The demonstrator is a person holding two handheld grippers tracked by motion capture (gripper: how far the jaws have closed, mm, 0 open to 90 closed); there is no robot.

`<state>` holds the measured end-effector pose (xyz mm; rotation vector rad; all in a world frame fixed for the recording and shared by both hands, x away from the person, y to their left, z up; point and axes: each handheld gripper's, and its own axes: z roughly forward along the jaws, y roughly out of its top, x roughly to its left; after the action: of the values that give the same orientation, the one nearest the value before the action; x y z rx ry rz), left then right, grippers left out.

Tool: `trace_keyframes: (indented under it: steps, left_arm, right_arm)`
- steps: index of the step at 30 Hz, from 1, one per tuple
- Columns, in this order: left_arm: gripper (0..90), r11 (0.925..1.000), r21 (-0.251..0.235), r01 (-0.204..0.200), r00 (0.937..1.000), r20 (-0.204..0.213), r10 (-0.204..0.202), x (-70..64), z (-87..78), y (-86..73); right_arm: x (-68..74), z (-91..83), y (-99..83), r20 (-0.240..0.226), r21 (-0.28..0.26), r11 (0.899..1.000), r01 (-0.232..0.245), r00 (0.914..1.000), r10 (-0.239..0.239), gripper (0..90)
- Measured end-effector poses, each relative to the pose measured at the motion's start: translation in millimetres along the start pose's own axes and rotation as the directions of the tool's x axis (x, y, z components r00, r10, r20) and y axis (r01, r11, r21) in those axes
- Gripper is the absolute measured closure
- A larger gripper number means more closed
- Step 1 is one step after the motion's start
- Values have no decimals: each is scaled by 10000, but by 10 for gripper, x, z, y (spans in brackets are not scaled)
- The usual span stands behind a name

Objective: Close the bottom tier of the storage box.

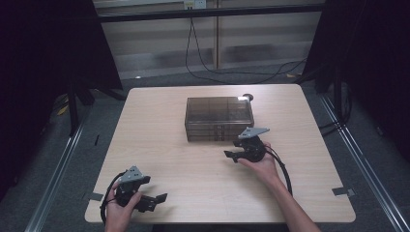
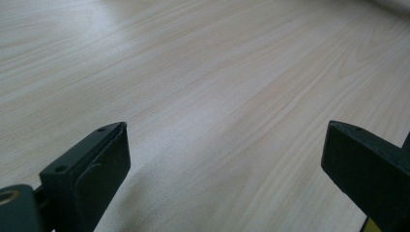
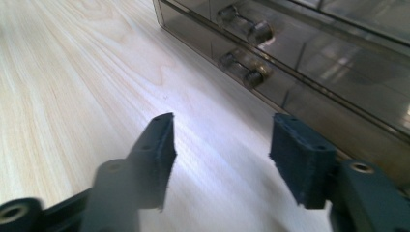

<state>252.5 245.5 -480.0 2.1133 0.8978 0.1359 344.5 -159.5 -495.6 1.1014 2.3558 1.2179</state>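
Lab recording booth, black curtains (image 1: 48, 43), bare wooden table (image 1: 169, 145), floor rails (image 1: 58, 169), trailing cables (image 1: 203, 67)

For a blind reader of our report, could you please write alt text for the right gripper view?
The right gripper holds its two black fingers open and empty, low over a pale wooden table. Just ahead and to the right stands a smoky transparent drawer box, with two small clear drawer knobs facing the gripper.

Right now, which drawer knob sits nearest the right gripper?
The lower knob on the smoky drawer box, closer to the right gripper than the upper knob.
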Motion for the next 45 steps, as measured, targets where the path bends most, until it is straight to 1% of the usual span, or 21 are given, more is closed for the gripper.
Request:
trace_keyframes:
  steps: [2,3,5,7,9,15,16,18,20,21,27,29,32,35,36,38,39,41,42,43,45]
  left_arm:
    - [35,10000,-4,-31,10000,8,31,-2,0,3]
    - [35,10000,9,-23,10000,11,23,-5,2,3]
    - [35,10000,8,-16,10000,4,16,-6,2,3]
    - [35,10000,-30,37,10000,-6,-37,0,4,5]
    - [35,9999,-54,102,9999,-18,-102,2,9,6]
    - [35,9999,-113,110,9999,4,-110,-6,10,8]
    - [35,9999,-109,98,9999,68,-97,-1,6,8]
    - [37,9998,-123,126,9999,21,-126,-5,0,5]
    - [36,9998,-124,142,9999,29,-141,-1,-3,2]
    - [37,9997,-141,198,9998,55,-197,3,1,1]
    - [36,9997,-158,188,9998,-12,-188,14,-1,8]
    - [36,9996,-197,192,9998,-41,-193,15,-4,11]
    - [36,9997,-148,179,9998,-88,-180,15,-4,7]
    - [36,9994,-222,266,9996,-58,-267,17,-11,3]
    - [36,9994,-225,267,9996,-67,-268,16,-13,4]
    - [36,9995,-221,227,9997,-115,-229,18,-20,3]
    - [35,9997,-187,176,9996,-211,-179,17,-19,4]
    - [35,9993,-226,296,9992,-269,-302,34,-9,16]
    - [35,9993,-266,268,9990,-345,-277,42,-10,25]
    - [35,9993,-291,241,9990,-366,-252,48,-11,31]
    - [35,9984,-373,422,9985,-327,-435,63,-7,29]
  right_arm:
    - [-2,-40,-12,30,20,10000,-45,10000,45,364]
    - [-4,-74,-13,70,-25,9999,-119,9999,119,350]
    - [-13,-136,-11,2,-224,9993,-283,9996,283,338]
    - [-14,-194,-13,173,-308,9993,-213,9996,218,314]
    - [-10,-238,-28,182,-321,9990,-300,9994,306,298]
    - [-16,-386,-95,425,-311,9986,-426,9981,439,240]
    - [-19,-404,-101,405,-312,9985,-461,9981,473,230]
    - [-20,-466,-118,309,-367,9964,-768,9965,780,213]
    - [-14,-537,-128,316,-407,9959,-814,9961,827,197]
    - [-10,-565,-132,373,-415,9960,-796,9960,812,194]
    - [8,-757,-220,701,-498,9954,-818,9939,852,162]
    - [1,-793,-263,874,-466,9959,-776,9928,815,152]
    - [-18,-840,-329,944,-310,9950,-949,9908,974,141]
    - [-20,-910,-432,1165,-386,9952,-895,9888,935,135]
    - [-23,-926,-460,1224,-392,9947,-956,9875,997,132]
    - [-32,-965,-508,1251,-465,9933,-1062,9859,1113,127]
    - [-35,-975,-522,1306,-484,9931,-1066,9851,1121,121]
    - [-50,-1010,-549,1326,-445,9917,-1202,9832,1252,117]
    - [-52,-1033,-556,1356,-357,9912,-1276,9820,1313,124]
    - [-55,-1054,-565,1393,-348,9916,-1243,9819,1280,125]
    - [-50,-1095,-590,1472,-365,9915,-1247,9807,1288,123]
